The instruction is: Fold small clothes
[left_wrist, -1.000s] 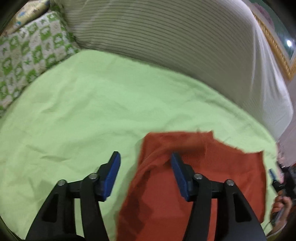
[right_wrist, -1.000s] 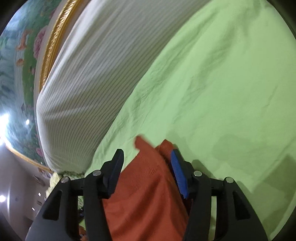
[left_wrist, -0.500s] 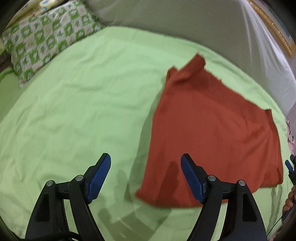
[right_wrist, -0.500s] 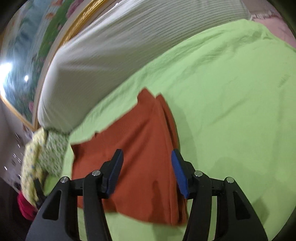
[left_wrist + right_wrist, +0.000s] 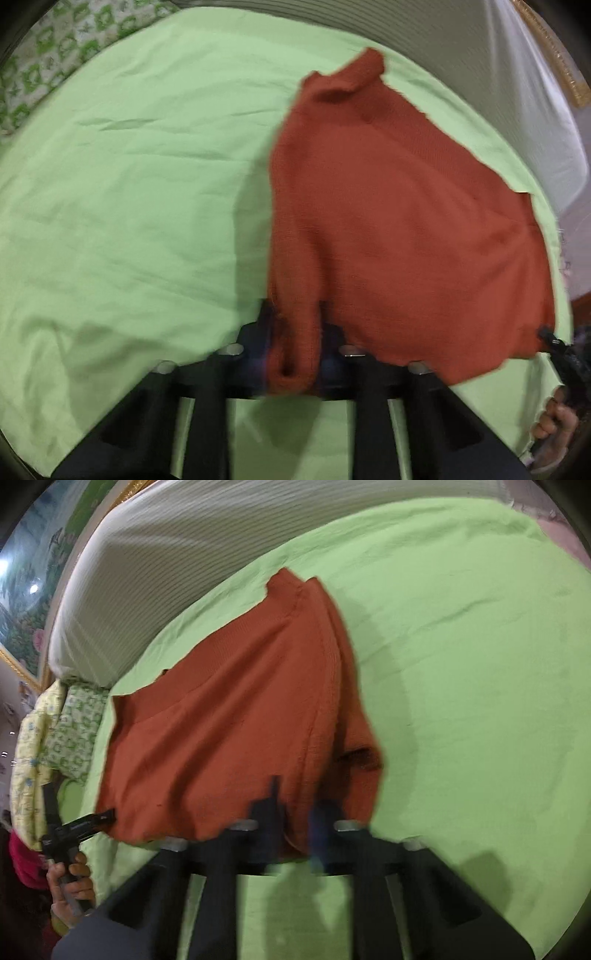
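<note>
A rust-orange knitted garment (image 5: 406, 221) lies spread on a light green bed sheet (image 5: 129, 203). My left gripper (image 5: 295, 317) is at its near left corner, jaws closing, with a bunched fold of the cloth pinched between the blue pads. In the right wrist view the same garment (image 5: 240, 720) fills the middle. My right gripper (image 5: 293, 808) is at its near right corner, jaws closing, cloth squeezed between the pads. Each view shows the other gripper at the opposite corner: the right gripper (image 5: 550, 339) and the left gripper (image 5: 99, 818).
A white striped cushion (image 5: 443, 44) runs along the far edge of the bed. A green patterned pillow (image 5: 44, 48) lies at the far left. A person's hand (image 5: 70, 882) holds the other gripper's handle. Open green sheet (image 5: 480, 664) stretches right of the garment.
Both grippers drew back from the garment's far end to its near edge. Their jaws, open before, have shut on the two near corners.
</note>
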The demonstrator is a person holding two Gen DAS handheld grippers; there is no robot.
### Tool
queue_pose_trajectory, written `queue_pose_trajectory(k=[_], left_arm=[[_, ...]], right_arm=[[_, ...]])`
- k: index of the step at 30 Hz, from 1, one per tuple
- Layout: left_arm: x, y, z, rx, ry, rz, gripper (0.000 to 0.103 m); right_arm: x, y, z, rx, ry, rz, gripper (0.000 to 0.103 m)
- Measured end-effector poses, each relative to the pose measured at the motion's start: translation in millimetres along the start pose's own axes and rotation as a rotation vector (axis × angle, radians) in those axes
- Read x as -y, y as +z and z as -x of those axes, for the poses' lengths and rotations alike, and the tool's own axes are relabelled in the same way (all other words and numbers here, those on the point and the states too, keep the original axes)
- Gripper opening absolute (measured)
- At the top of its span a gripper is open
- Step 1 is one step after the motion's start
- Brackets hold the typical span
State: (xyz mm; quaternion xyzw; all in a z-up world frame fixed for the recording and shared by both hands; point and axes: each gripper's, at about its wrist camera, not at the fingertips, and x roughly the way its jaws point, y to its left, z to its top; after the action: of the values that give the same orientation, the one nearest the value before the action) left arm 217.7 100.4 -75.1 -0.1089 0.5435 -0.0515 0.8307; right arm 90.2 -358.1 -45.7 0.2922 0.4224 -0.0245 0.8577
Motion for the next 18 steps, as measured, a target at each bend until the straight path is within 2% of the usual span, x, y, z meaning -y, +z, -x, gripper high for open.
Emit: queue_pose_trajectory(k=[2, 3, 6, 8, 11, 14, 16, 17, 18], left_arm=[[0.9, -1.7, 11.1, 0.024, -0.005, -0.007, 0.012], [-1.1, -2.6, 24.7, 0.053, -0.033, -0.002, 0.011], [-5.0, -8.5, 59.1, 0.107, -0.097, -0.013, 0.009], [-5.5, -15.5, 70.1, 0.115, -0.114, -0.031, 0.009], [-8.0, -26.0, 61.8, 0.094, -0.077, -0.069, 0.009], [-13.3, -32.8, 33.4, 0.056, -0.028, -0.093, 0.011], [-15.2, -38.1, 21.5, 0.034, 0.001, -0.118, 0.018], [-17.1, -40.0, 25.1, 0.033, 0.009, -0.125, 0.028], [-18.7, -40.4, 28.6, 0.033, 0.027, -0.128, 0.050]], right_arm=[[-2.7, 0.0, 9.6, 0.021, -0.014, 0.019, 0.008], [-3.0, 0.8, 16.4, 0.033, -0.009, 0.020, 0.007], [4.4, 8.5, 47.9, 0.065, 0.045, -0.009, 0.007], [10.6, 12.4, 71.0, 0.082, 0.070, -0.015, 0.006], [19.4, 6.6, 79.4, 0.066, 0.023, 0.013, 0.006], [30.9, -5.6, 59.5, 0.013, -0.013, 0.010, 0.006], [34.4, -9.9, 43.4, -0.032, -0.056, 0.022, 0.008], [38.1, -11.6, 38.5, -0.038, -0.069, 0.008, 0.009], [42.2, -11.5, 39.1, -0.031, -0.061, -0.011, 0.010]])
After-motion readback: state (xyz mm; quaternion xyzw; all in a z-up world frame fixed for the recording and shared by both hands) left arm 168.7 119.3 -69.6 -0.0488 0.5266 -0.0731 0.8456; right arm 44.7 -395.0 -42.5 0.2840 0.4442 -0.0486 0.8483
